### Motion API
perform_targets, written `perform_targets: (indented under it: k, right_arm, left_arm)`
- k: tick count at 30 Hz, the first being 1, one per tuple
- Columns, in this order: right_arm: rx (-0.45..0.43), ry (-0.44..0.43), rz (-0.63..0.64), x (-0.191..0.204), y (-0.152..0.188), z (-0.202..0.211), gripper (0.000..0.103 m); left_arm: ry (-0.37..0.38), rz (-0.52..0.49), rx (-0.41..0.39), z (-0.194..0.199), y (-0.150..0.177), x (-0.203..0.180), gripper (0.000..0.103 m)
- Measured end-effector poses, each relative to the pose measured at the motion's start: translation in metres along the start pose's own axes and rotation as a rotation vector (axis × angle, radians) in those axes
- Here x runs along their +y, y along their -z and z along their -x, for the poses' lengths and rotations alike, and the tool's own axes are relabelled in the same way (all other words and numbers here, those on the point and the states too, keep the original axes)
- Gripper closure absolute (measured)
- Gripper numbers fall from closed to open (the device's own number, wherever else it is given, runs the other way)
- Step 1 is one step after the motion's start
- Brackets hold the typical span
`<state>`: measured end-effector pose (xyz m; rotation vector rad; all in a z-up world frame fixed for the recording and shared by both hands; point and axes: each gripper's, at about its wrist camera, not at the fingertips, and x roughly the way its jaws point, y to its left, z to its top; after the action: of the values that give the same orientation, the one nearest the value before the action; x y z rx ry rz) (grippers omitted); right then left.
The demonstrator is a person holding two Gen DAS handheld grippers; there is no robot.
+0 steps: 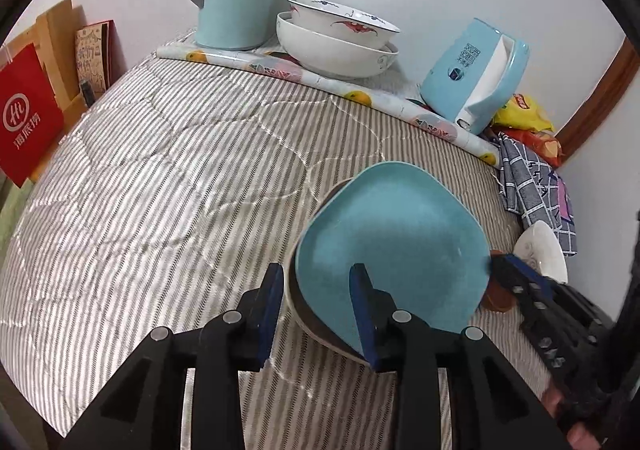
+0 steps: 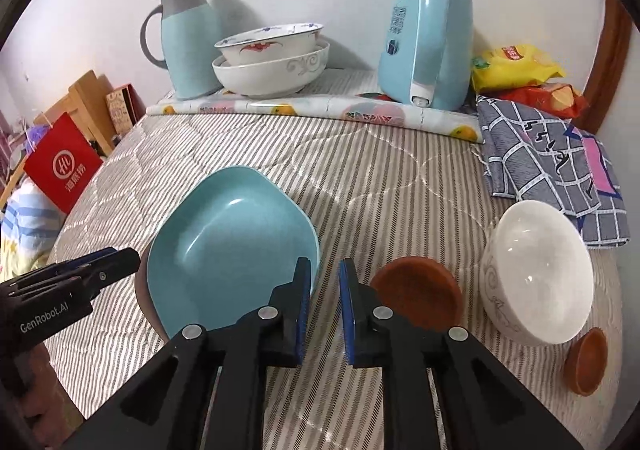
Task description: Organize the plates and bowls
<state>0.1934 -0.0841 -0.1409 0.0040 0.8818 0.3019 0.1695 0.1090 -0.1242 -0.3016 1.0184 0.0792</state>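
Plates come first: the teal square plate (image 2: 228, 250) sits on a brown dish on the striped cloth (image 1: 160, 170). Left gripper (image 1: 318, 314) is open astride its edge; right gripper (image 2: 325, 310) is empty, narrowly open. White bowl (image 2: 536, 274) and two brown saucers (image 2: 418, 296) remain loose; two bowls (image 2: 272, 62) already nested.

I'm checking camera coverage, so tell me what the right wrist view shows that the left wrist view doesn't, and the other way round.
Only the right wrist view shows the small brown saucer at the near right, the whole of the larger brown dish, and the inside of the white bowl. Only the left wrist view shows the left gripper with its jaws straddling the rim of the blue plate and the dish beneath it. Both show the blue plate, the two stacked bowls at the back, the thermos jug and the blue kettle.
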Motion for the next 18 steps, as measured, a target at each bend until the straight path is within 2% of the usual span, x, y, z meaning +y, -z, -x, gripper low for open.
perform_targets:
  k: [5,9,14,16,18]
  right_arm:
    - [0.016,-0.016,0.001,0.002,0.002,-0.020,0.097]
    - [0.018,-0.002,0.005,0.006,0.000,-0.025,0.098]
    - [0.066,0.003,0.056,0.009,-0.002,-0.036,0.097]
    - [0.079,-0.007,0.041,0.005,-0.003,-0.038,0.093]
    - [0.060,0.014,0.026,0.002,-0.004,-0.034,0.083]
  left_arm:
    - [-0.008,-0.005,-0.008,0.003,0.003,0.004,0.071]
    - [-0.017,0.015,-0.001,-0.001,0.000,0.014,0.071]
    - [-0.004,0.023,0.006,-0.006,-0.003,0.015,0.071]
    - [0.006,0.021,0.002,-0.005,-0.003,0.014,0.071]
    - [0.009,0.013,0.001,-0.005,-0.002,0.012,0.071]
